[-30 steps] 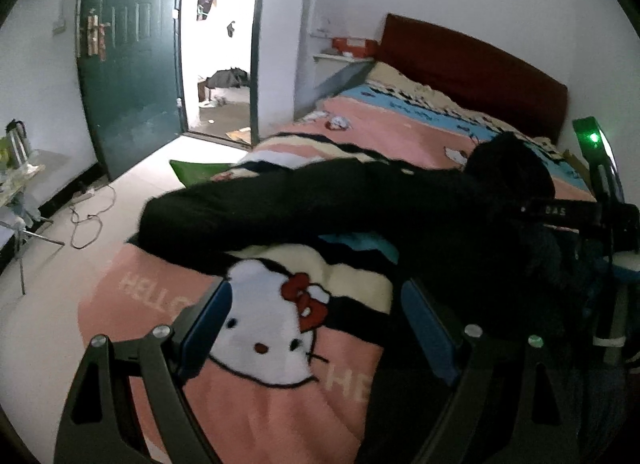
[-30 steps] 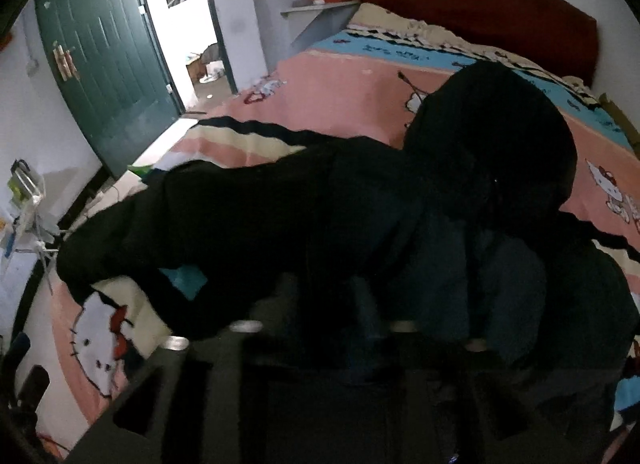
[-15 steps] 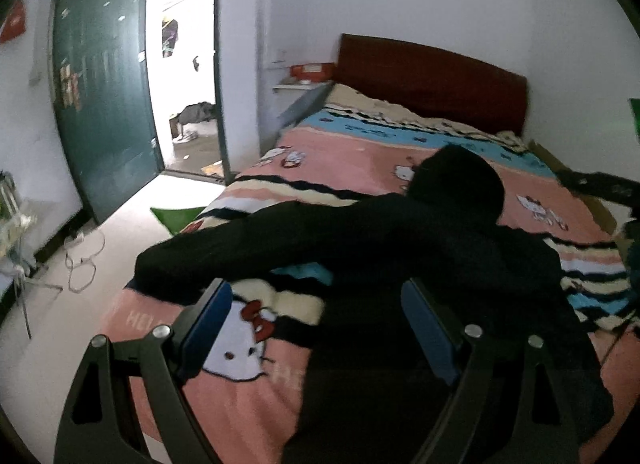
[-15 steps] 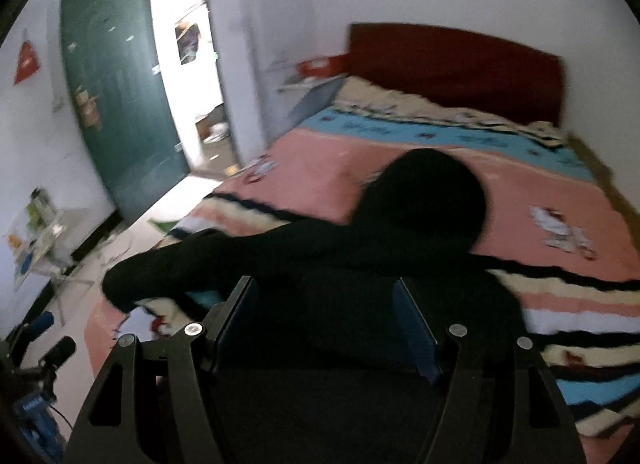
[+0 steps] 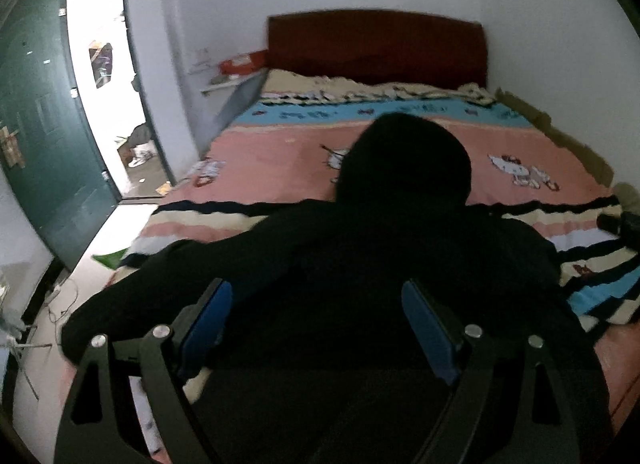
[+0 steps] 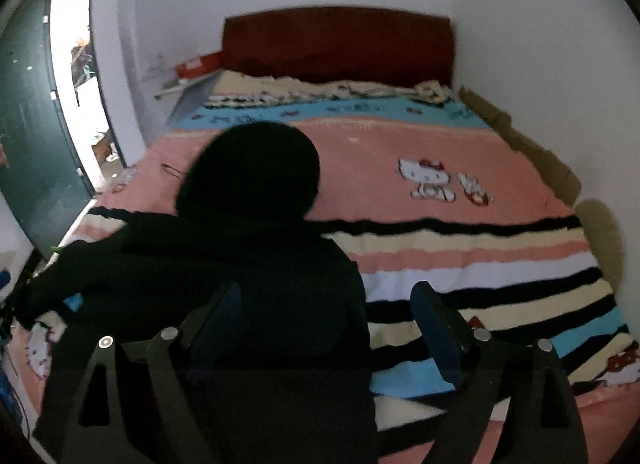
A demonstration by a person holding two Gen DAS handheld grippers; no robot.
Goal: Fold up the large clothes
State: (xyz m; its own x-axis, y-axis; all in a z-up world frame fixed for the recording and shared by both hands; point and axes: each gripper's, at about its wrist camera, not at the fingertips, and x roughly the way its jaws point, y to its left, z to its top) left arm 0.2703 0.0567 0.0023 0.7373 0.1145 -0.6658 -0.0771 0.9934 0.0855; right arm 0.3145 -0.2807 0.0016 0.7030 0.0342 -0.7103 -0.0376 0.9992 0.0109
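Note:
A large black hooded garment [image 5: 360, 264] lies spread on the bed, its hood [image 5: 404, 159] towards the headboard. One sleeve [image 5: 140, 304] stretches left to the bed's edge. My left gripper [image 5: 316, 320] hovers open over the garment's body, its blue pads wide apart and holding nothing. In the right wrist view the garment [image 6: 240, 264] fills the lower left. My right gripper [image 6: 332, 320] hangs above its right edge with jaws opening. Its left pad [image 6: 216, 316] is over black fabric and its right pad [image 6: 436, 328] over the striped blanket. Neither pad presses on anything.
A pink, blue and striped cartoon-cat blanket [image 6: 460, 248] covers the bed below a dark red headboard [image 5: 376, 43]. A green door [image 5: 36, 143] stands beside an open doorway [image 5: 108, 83] at left. A wall shelf [image 5: 232, 79] carries a red box. Cardboard [image 6: 540, 151] lines the bed's right side.
Both grippers have pulled back and risen from the garment, so more of the bed shows. The right gripper has come out of the black fabric and its jaws have widened.

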